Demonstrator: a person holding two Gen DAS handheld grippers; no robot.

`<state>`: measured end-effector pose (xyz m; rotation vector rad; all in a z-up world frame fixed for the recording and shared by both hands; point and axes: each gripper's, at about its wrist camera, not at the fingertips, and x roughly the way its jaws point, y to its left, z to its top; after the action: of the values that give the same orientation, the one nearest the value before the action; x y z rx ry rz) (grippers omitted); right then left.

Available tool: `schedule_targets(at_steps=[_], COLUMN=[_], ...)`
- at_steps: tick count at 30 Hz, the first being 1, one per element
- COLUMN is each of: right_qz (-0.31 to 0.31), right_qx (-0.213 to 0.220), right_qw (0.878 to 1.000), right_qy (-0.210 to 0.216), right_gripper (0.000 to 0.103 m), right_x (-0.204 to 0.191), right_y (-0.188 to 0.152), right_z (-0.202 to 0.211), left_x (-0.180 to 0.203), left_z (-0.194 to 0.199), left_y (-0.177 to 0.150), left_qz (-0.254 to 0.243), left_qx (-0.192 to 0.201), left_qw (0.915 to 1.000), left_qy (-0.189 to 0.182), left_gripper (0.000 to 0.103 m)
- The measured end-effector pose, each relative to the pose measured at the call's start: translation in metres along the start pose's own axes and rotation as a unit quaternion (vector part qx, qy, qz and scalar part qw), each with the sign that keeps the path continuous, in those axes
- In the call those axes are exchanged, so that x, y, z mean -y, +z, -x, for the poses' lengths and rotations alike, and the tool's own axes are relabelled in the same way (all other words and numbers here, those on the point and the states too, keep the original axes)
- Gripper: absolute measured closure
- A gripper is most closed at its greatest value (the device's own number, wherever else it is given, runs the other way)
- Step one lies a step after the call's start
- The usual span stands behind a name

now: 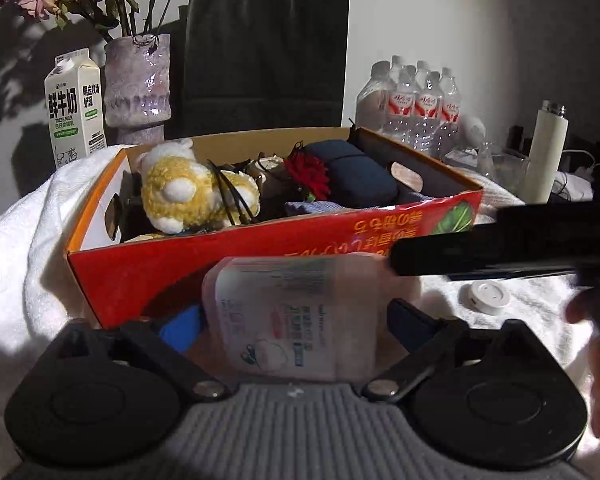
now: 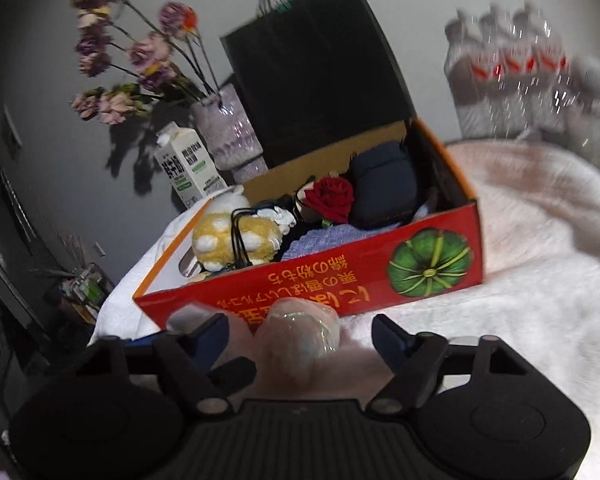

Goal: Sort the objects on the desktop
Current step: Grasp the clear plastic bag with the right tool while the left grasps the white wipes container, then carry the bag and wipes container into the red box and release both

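Note:
My left gripper (image 1: 296,322) is shut on a pink plastic pack (image 1: 284,312) with a printed label, one blue finger (image 1: 180,330) at each side. It hangs just in front of the red cardboard box (image 1: 188,268). The box holds a yellow plush toy (image 1: 180,188), a red rose (image 1: 308,176) and a dark blue pouch (image 1: 356,172). My right gripper (image 2: 296,330) stands open before the same box (image 2: 312,288). A blurred pink plastic lump (image 2: 300,332) lies between its fingers, with a gap on the right side.
A black blurred bar (image 1: 500,244) and a hand (image 1: 588,308) come in from the right. A small white disc (image 1: 486,296) lies on the white blanket (image 1: 32,248). Behind the box stand a milk carton (image 1: 74,108), vase (image 1: 136,80), black bag (image 1: 266,52), water bottles (image 1: 412,100) and a flask (image 1: 544,152).

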<state>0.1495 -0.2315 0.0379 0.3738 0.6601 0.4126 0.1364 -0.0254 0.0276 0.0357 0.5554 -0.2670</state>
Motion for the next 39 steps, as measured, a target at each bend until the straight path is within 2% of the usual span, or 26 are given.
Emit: schedule_targets(at_steps=[2, 3, 4, 5, 7, 12, 16, 18, 20, 23, 26, 29, 35, 39], right_qz=[-0.028, -0.036, -0.041, -0.047, -0.033, 0.008, 0.039, 0.065, 0.08, 0.064, 0.084, 0.102, 0.122, 0.125], right_qx=[-0.021, -0.032, -0.038, -0.037, -0.031, 0.032, 0.077, 0.092, 0.09, 0.065, 0.043, 0.042, 0.06, 0.073], right_qw=[0.999, 0.999, 0.998, 0.998, 0.999, 0.999, 0.996, 0.992, 0.991, 0.995, 0.993, 0.991, 0.987, 0.986], right_qy=[-0.005, -0.005, 0.004, 0.017, 0.007, -0.018, -0.034, -0.051, -0.058, -0.05, -0.068, -0.079, -0.083, -0.084], right_gripper=[0.042, 0.055, 0.073, 0.074, 0.081, 0.083, 0.083, 0.083, 0.083, 0.083, 0.083, 0.083, 0.082, 0.082], right_x=[0.008, 0.01, 0.012, 0.013, 0.007, -0.013, -0.03, -0.041, -0.048, -0.048, -0.059, -0.069, -0.08, -0.083], right_y=[0.001, 0.0, -0.002, -0.005, -0.008, -0.005, -0.017, -0.032, -0.049, -0.078, -0.11, -0.135, -0.158, -0.159], right_z=[-0.023, -0.033, -0.038, -0.04, -0.035, 0.014, 0.059, 0.081, 0.096, 0.113, 0.128, 0.146, 0.182, 0.194], left_x=[-0.005, -0.008, -0.01, -0.011, -0.015, -0.029, -0.037, -0.032, -0.023, -0.007, 0.008, 0.025, 0.042, 0.045], left_z=[0.001, 0.005, 0.011, 0.018, 0.035, 0.088, 0.133, 0.151, 0.164, 0.18, 0.194, 0.21, 0.232, 0.235], left_y=[-0.003, -0.004, -0.005, -0.005, -0.005, -0.01, -0.02, -0.028, -0.039, -0.058, -0.076, -0.087, -0.092, -0.093], left_qz=[0.011, 0.018, 0.022, 0.026, 0.042, 0.082, 0.115, 0.113, 0.101, 0.089, 0.087, 0.065, 0.036, 0.026], left_qx=[-0.004, 0.0, 0.005, 0.008, 0.007, 0.002, 0.018, 0.023, 0.025, 0.018, 0.002, 0.008, 0.028, 0.034], left_qw=[0.9999, 0.9998, 0.9997, 0.9996, 0.999, 0.9956, 0.9925, 0.9928, 0.9944, 0.9958, 0.9959, 0.9976, 0.9987, 0.9989], left_qy=[-0.003, -0.004, -0.003, 0.0, 0.013, 0.045, 0.037, 0.031, 0.016, -0.004, -0.023, -0.021, -0.021, -0.018], left_gripper=[0.017, 0.017, 0.018, 0.018, 0.018, 0.018, 0.018, 0.018, 0.017, 0.017, 0.017, 0.018, 0.019, 0.02])
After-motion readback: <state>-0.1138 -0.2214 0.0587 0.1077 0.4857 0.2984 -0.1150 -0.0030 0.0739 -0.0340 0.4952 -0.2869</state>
